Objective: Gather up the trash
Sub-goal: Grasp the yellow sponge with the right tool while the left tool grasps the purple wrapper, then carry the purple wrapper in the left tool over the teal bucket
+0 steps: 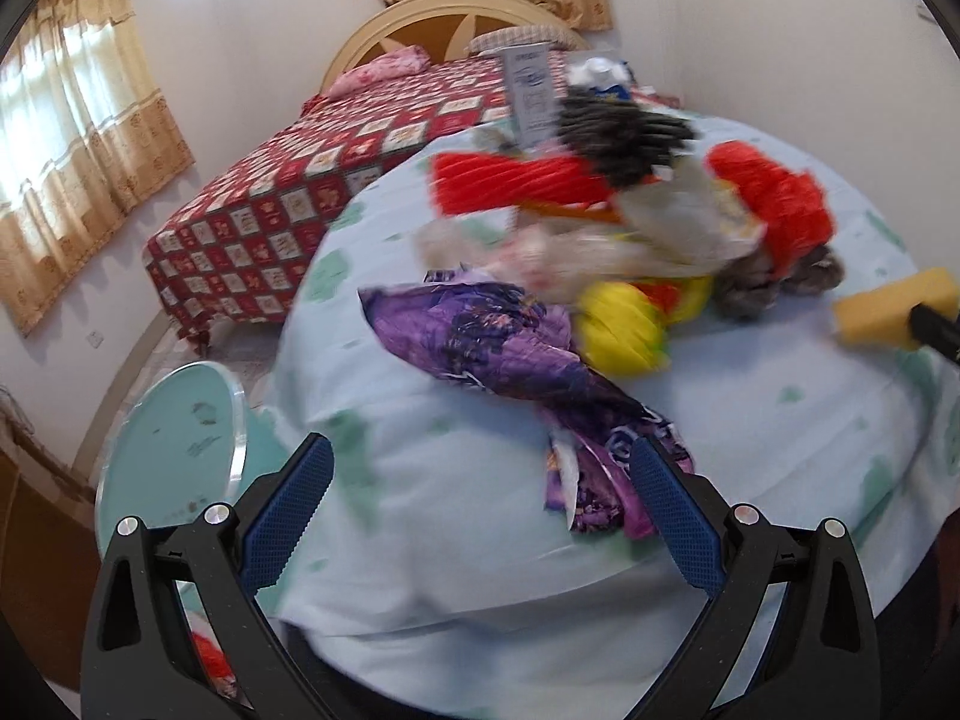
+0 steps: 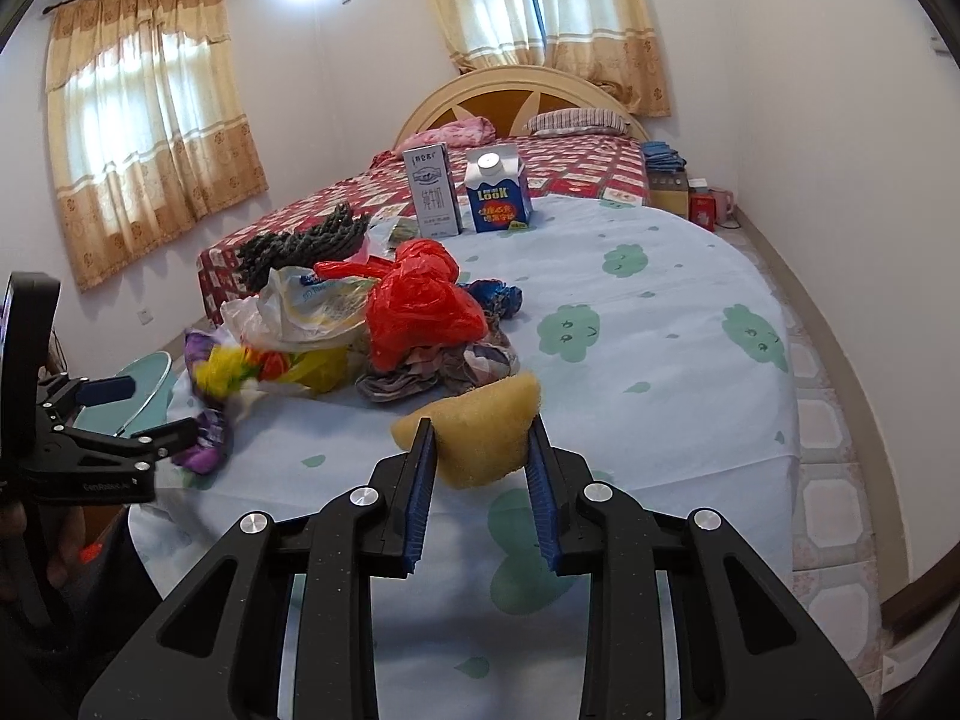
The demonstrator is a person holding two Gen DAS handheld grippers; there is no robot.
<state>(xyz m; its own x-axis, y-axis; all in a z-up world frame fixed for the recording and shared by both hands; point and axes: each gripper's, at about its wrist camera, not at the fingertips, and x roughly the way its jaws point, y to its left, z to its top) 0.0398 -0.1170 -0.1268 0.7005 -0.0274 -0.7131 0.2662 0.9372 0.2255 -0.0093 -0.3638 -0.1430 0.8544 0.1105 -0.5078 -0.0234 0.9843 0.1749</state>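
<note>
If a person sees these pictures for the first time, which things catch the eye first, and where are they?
The yellow sponge clamped in the right gripper stands out, low in the middle. Behind it, a heap on the pale tablecloth shows a red plastic bag and a purple wrapper, which lies just ahead of the open left gripper.

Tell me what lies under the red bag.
Crumpled grey checked cloth pokes out beneath the red bag, on the tablecloth. Anything deeper under the bag is covered.

Yellow sponge point(image 2: 480, 438) — red bag point(image 2: 420, 306) (purple wrapper point(image 1: 516, 354)).
</note>
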